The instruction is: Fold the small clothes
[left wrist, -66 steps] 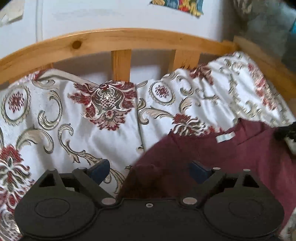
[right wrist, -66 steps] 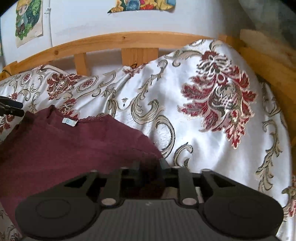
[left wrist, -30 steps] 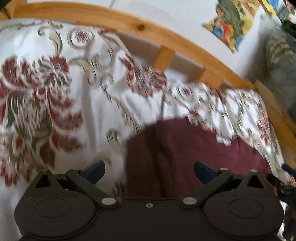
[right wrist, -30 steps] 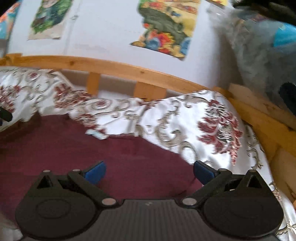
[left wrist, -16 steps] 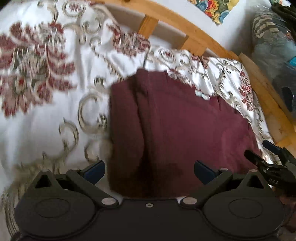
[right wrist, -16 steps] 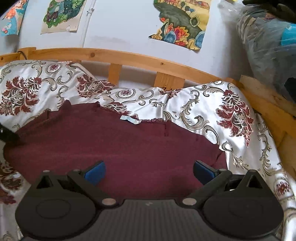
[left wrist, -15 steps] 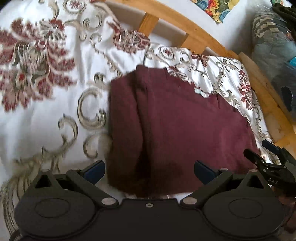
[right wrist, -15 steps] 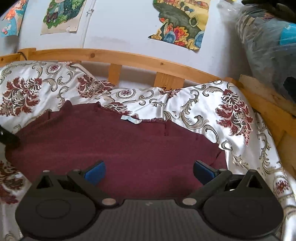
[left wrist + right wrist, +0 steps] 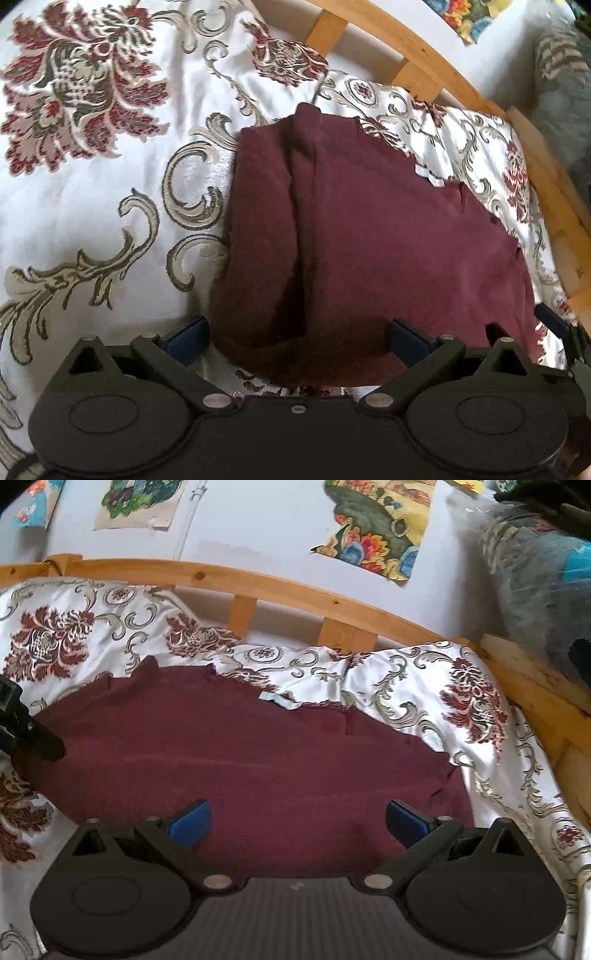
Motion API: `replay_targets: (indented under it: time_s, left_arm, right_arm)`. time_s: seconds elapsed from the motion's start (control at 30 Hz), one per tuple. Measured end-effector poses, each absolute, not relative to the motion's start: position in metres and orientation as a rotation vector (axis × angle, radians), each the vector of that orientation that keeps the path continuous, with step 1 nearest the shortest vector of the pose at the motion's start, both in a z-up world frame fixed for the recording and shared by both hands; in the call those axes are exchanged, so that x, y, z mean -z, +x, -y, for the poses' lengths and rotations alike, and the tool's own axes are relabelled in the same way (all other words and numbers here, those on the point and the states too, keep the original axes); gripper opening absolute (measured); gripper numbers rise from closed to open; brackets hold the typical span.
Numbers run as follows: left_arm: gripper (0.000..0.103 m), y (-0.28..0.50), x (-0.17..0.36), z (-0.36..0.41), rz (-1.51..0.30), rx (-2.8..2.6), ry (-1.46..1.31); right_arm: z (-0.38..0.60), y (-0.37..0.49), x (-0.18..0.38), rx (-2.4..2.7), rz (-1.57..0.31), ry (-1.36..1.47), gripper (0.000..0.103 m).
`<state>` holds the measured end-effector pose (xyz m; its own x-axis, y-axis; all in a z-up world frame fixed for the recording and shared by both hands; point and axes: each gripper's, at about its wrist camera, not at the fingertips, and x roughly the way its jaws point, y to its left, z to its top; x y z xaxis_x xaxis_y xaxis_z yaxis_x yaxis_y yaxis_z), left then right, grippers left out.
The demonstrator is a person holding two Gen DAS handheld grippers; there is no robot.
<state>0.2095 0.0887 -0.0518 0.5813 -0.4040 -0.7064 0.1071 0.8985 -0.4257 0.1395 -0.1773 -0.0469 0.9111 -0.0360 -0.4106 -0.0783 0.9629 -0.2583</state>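
While both claws hang over the bed, things stand so:
Shirt (image 9: 369, 236): dark red, spread flat on the patterned bedspread (image 9: 92, 177), one side folded over, white tag at the collar.
Left claw (image 9: 297, 338): spread wide, empty, at the shirt's near edge.
Right claw (image 9: 297, 818): spread wide, empty, over the shirt.
Rail (image 9: 258, 583): wooden, behind the bedspread.

Left gripper (image 9: 297, 338) jaws spread wide, nothing between them. Right gripper (image 9: 297, 818) likewise wide apart, empty. Each gripper's tips show at the other's view edge.
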Motion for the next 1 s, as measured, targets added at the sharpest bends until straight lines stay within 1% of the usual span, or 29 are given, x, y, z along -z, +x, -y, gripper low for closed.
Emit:
replay_targets:
  time_s: [0.27, 0.5, 0.57, 0.63, 0.73, 0.77, 0.8, 0.83, 0.87, 0.93, 0.97, 1.0]
  left_arm:
    - [0.102, 0.215, 0.056, -0.092, -0.9, 0.331, -0.38]
    - [0.102, 0.217, 0.057, -0.089, -0.901, 0.302, -0.392]
    - [0.101, 0.218, 0.056, -0.087, -0.903, 0.283, -0.396]
    - [0.089, 0.219, 0.053, -0.083, -0.899, 0.248, -0.384]
    - [0.083, 0.224, 0.046, -0.076, -0.923, 0.191, -0.355]
    - [0.076, 0.226, 0.044, -0.073, -0.926, 0.184, -0.342]
    - [0.068, 0.227, 0.041, -0.071, -0.929, 0.178, -0.325]
    - [0.063, 0.229, 0.038, -0.068, -0.936, 0.172, -0.308]
    - [0.06, 0.23, 0.035, -0.065, -0.942, 0.162, -0.295]
    - [0.044, 0.231, 0.029, -0.063, -0.949, 0.15, -0.284]
    - [0.04, 0.23, 0.027, -0.062, -0.948, 0.146, -0.283]
    - [0.034, 0.23, 0.024, -0.061, -0.944, 0.134, -0.28]
  right_arm:
    - [0.163, 0.144, 0.073, -0.032, -0.401, -0.378, 0.103]
    - [0.175, 0.149, 0.074, -0.066, -0.429, -0.304, 0.103]
    - [0.178, 0.149, 0.074, -0.075, -0.434, -0.277, 0.103]
    - [0.18, 0.149, 0.074, -0.079, -0.437, -0.261, 0.103]
    - [0.182, 0.149, 0.074, -0.08, -0.436, -0.255, 0.103]
    - [0.182, 0.148, 0.073, -0.079, -0.434, -0.252, 0.103]
    - [0.183, 0.147, 0.072, -0.077, -0.435, -0.249, 0.103]
    - [0.183, 0.146, 0.072, -0.075, -0.438, -0.245, 0.103]
    - [0.184, 0.144, 0.07, -0.072, -0.438, -0.24, 0.103]
    - [0.185, 0.143, 0.069, -0.07, -0.436, -0.236, 0.103]
    - [0.185, 0.143, 0.069, -0.069, -0.438, -0.234, 0.103]
    - [0.185, 0.143, 0.069, -0.069, -0.441, -0.232, 0.103]
